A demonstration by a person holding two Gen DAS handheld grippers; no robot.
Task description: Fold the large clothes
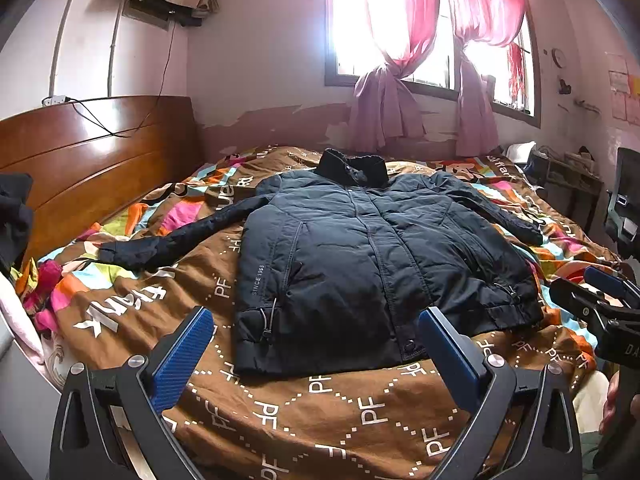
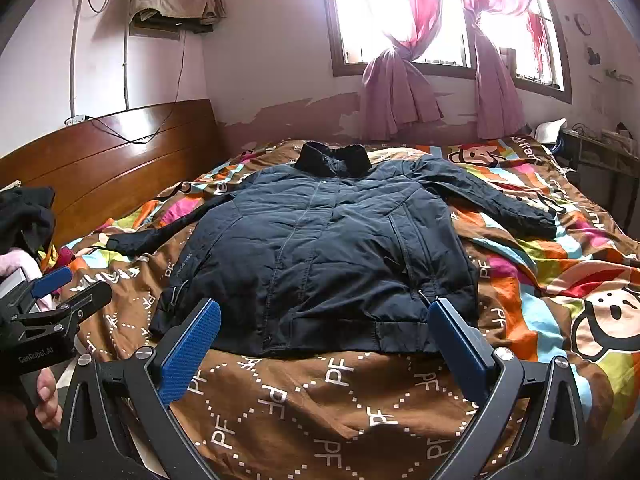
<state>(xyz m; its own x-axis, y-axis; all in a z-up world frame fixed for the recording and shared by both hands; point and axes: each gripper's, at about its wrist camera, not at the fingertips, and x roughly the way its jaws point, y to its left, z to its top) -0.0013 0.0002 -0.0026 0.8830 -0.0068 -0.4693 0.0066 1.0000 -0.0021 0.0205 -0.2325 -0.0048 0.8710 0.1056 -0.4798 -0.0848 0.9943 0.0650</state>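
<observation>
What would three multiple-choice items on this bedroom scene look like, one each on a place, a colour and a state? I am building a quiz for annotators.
1. Where does the dark navy padded jacket lie? A on the patterned brown bedspread; B on a chair; C on the floor.
2. What colour are the window's sheer curtains? A green; B pink; C white.
3. How are the jacket's sleeves? A folded across the chest; B spread outward; C rolled up.

Answers: A, it lies flat on the bed; B, pink fabric; C is wrong, B: both sleeves extend sideways.

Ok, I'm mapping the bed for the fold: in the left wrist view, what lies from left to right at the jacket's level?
Headboard → jacket's left-hand sleeve → jacket body → other sleeve → right gripper.
</observation>
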